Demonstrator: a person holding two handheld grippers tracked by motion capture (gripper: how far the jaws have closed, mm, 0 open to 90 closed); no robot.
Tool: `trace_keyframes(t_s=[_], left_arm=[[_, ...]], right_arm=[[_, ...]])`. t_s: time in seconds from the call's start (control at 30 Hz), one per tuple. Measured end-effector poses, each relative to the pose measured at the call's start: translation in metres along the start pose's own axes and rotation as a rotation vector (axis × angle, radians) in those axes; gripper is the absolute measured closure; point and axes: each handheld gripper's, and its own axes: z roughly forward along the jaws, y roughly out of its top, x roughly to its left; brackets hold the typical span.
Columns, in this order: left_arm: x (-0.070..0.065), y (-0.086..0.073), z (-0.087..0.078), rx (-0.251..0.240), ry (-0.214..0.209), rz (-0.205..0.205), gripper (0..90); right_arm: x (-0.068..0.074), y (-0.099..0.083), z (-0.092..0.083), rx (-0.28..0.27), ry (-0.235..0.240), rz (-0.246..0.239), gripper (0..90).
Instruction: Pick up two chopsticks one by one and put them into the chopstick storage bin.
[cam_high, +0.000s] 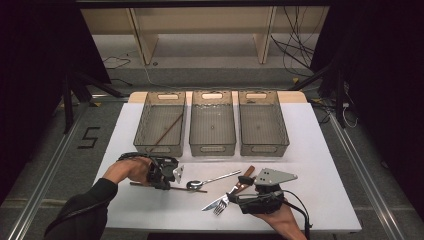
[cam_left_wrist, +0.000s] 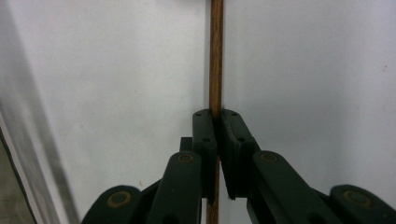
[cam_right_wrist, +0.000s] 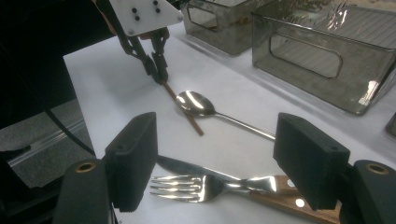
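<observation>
While its jaws pinch a brown chopstick (cam_left_wrist: 215, 56) lying on the white table (cam_high: 310, 150), the left gripper (cam_high: 165, 181) points down near the spoon (cam_right_wrist: 194, 103). The right gripper (cam_right_wrist: 215, 163) stands wide apart, gripping nothing, with a fork (cam_right_wrist: 196, 186) and knife (cam_right_wrist: 187, 168) between its pads. Three grey bins (cam_high: 212, 122) sit beyond; the left one holds another chopstick (cam_high: 167, 131).

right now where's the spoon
High view: the spoon lies front and centre on the table, bowl over the chopstick, left of the fork.
</observation>
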Motion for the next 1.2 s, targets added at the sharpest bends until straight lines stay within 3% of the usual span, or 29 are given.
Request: trace_keyframes(t_s=[0.1, 0.53, 0.67, 0.9, 1.07, 1.2], left_arm=[[-0.003, -0.001, -0.004, 0.003, 0.006, 0.016, 84.7], [-0.014, -0.009, -0.03, -0.056, 0.054, -0.027, 84.8], [-0.016, -0.012, -0.038, -0.056, 0.056, -0.022, 84.9], [-0.022, -0.014, -0.057, -0.12, 0.097, -0.033, 84.9], [-0.011, -0.018, -0.072, -0.169, 0.179, -0.109, 84.8], [0.004, -0.022, -0.082, -0.197, 0.241, -0.218, 84.8]], right_arm=[[0.0, 0.0, 0.0, 0.0, 0.0, 0.002, 31.2], [0.001, 0.0, 0.0, 0.003, 0.003, 0.001, 31.2], [0.0, 0.0, 0.0, -0.001, 0.001, 0.003, 31.2], [0.001, 0.0, 0.001, 0.0, 0.003, 0.009, 31.2], [0.001, 0.0, 0.001, -0.001, 0.003, 0.009, 31.2], [0.001, 0.0, 0.0, -0.002, 0.002, 0.003, 31.2]])
